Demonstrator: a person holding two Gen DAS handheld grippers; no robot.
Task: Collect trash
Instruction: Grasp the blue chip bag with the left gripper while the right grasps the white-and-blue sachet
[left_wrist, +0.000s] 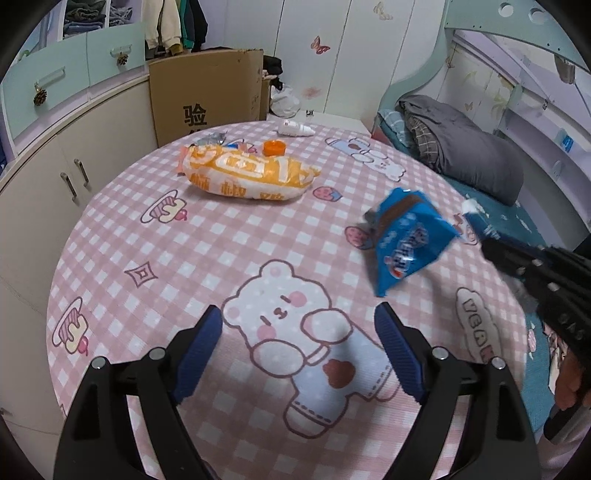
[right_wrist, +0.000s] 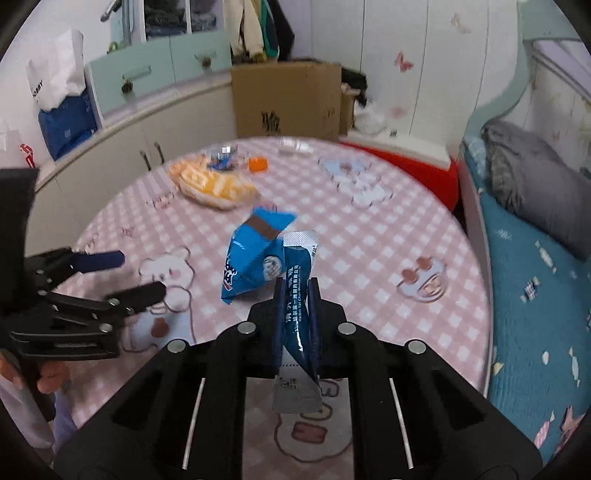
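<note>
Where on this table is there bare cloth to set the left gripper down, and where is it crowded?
Bare cloth lies under the left gripper, between the near table edge and the orange snack bag. The far edge is crowded: orange cap, white bottle, foil wrapper. The right side holds the blue snack bag and right gripper.
</note>
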